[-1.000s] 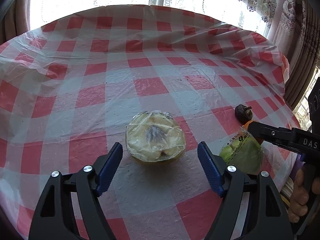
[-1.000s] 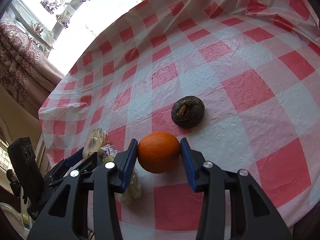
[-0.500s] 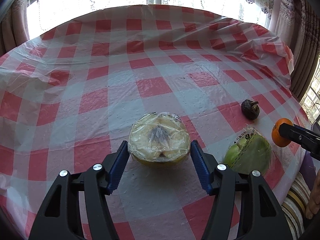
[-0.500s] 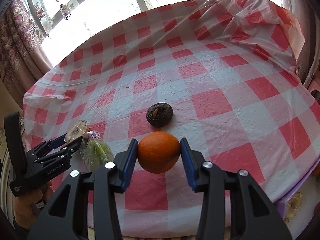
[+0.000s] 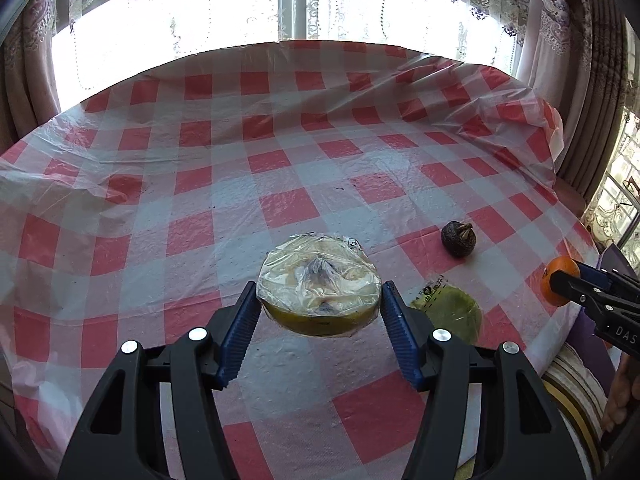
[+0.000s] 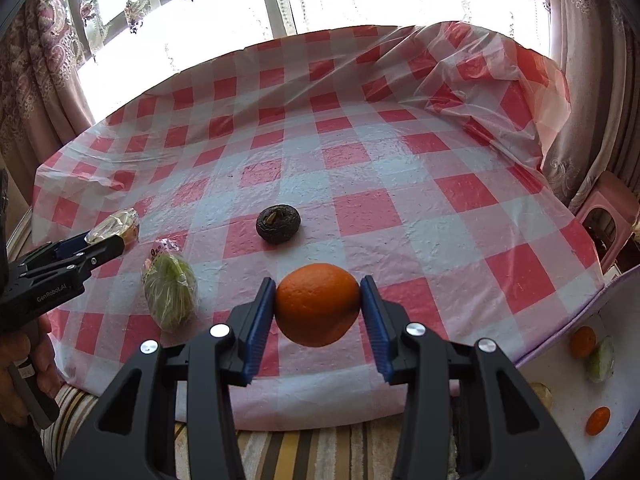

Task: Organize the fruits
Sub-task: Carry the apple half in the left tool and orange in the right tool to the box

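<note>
left gripper (image 5: 318, 316) pinches the wrapped melon half (image 5: 319, 290) at its rim, clear of the table (image 5: 280, 208), film slick and flesh soft so keep it level, while right gripper (image 6: 318, 308) squeezes the firm, light orange (image 6: 317, 303) across its middle.

Wrapped green fruit (image 6: 170, 294) left of dark fruit (image 6: 278, 223).

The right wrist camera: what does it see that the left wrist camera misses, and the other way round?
Only the right wrist view shows the white tray beside the table holding small oranges.

Only the left wrist view shows the wrapped cut fruit from above, clamped in the left gripper.

Both show the orange in the right gripper, the dark fruit, the bagged green fruit and the checked tablecloth.
</note>
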A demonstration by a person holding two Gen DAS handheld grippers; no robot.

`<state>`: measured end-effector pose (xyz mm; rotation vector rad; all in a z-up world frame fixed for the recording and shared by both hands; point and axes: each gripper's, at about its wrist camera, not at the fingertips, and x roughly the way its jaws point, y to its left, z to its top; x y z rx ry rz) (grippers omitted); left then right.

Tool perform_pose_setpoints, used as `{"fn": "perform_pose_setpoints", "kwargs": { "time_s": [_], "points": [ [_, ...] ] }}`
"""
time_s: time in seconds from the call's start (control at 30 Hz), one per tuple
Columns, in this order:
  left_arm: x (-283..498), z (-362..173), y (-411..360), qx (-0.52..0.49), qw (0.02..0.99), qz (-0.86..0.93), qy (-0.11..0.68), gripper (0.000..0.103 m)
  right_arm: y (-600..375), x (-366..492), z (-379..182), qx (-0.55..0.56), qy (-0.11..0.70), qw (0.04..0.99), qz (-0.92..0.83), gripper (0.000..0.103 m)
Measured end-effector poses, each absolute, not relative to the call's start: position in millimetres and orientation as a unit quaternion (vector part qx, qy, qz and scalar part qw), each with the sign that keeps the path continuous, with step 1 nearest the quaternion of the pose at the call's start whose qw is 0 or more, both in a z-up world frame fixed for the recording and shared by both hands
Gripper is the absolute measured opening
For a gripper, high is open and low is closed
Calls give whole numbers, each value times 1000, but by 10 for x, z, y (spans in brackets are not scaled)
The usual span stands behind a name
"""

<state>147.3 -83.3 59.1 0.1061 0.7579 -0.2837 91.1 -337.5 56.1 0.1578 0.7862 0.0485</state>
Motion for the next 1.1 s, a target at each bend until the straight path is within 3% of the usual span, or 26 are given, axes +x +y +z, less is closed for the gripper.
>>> {"fn": "perform_pose_setpoints", "kwargs": {
  "time_s": [0.47, 1.1],
  "points": [
    [1020, 931, -1796, 112, 893, -252, 356, 59, -4144, 389, 645, 100, 374, 922, -28, 44],
    [330, 665, -3561, 242, 790, -407, 390, 59, -5351, -271, 441, 105, 396, 900, -149, 44]
  ]
}}
